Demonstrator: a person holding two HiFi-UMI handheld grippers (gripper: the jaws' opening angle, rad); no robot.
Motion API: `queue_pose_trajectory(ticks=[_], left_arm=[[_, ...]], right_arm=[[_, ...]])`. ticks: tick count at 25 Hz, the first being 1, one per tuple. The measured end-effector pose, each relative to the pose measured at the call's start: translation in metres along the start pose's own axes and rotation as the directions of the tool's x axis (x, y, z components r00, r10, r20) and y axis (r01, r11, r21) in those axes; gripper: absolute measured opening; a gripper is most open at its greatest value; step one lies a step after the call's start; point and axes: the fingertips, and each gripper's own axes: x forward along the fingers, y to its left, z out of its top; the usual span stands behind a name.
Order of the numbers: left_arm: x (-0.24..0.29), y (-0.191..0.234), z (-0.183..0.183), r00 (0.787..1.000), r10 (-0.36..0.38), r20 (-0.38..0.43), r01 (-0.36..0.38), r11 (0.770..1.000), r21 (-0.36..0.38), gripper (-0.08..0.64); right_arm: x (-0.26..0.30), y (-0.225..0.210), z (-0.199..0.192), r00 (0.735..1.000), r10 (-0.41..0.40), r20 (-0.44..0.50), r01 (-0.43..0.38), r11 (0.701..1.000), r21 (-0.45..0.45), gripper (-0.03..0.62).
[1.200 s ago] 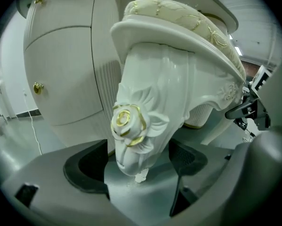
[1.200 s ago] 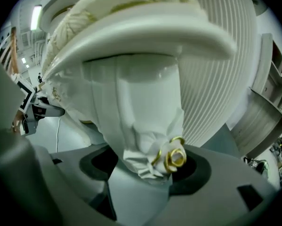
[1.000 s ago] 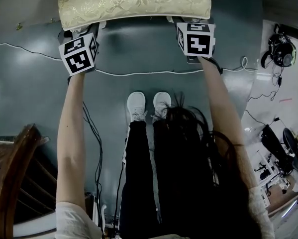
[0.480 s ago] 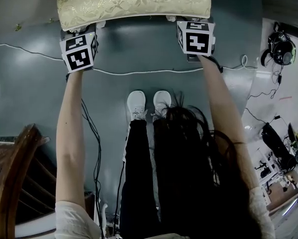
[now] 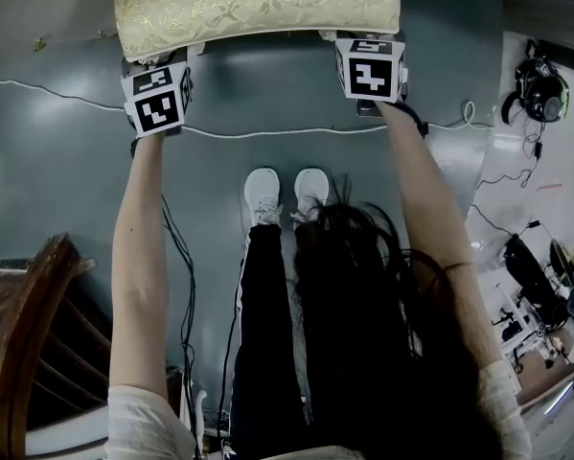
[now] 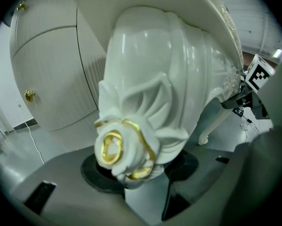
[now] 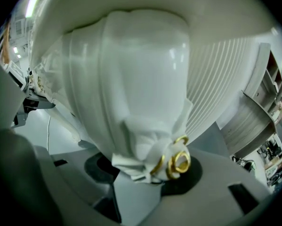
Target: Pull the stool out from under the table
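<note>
Stool [image 5: 256, 8] doesn't look pulled out yet: left gripper [image 5: 157, 89] clamped on left leg [image 6: 145, 93], right gripper [image 5: 370, 60] closing its jaws on right leg [image 7: 141, 88] between them.

The left arm [image 5: 138, 257] and right arm [image 5: 430, 228] stretch straight forward and down. The left gripper [image 6: 131, 182] clamps a carved stool leg [image 6: 150, 79]. The right gripper [image 7: 136, 185] has its jaws closing on the other stool leg [image 7: 136, 79], and its pads seem to touch it.

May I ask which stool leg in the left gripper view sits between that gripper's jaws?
The near leg with the gold-trimmed rose carving, clamped by the left gripper; the far leg is slim, stands off to the right, and is untouched.
</note>
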Motion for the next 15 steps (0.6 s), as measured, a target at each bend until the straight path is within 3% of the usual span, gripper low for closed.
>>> queue_pose_trajectory(ticks=[15], left_arm=[[-0.033,-0.023,-0.042,0.999,-0.012,-0.034,0.012,1.000,0.012,0.239]], right_arm=[[-0.030,0.011,-0.046,1.000,-0.002,-0.004,0.002,1.000,0.002,0.242]])
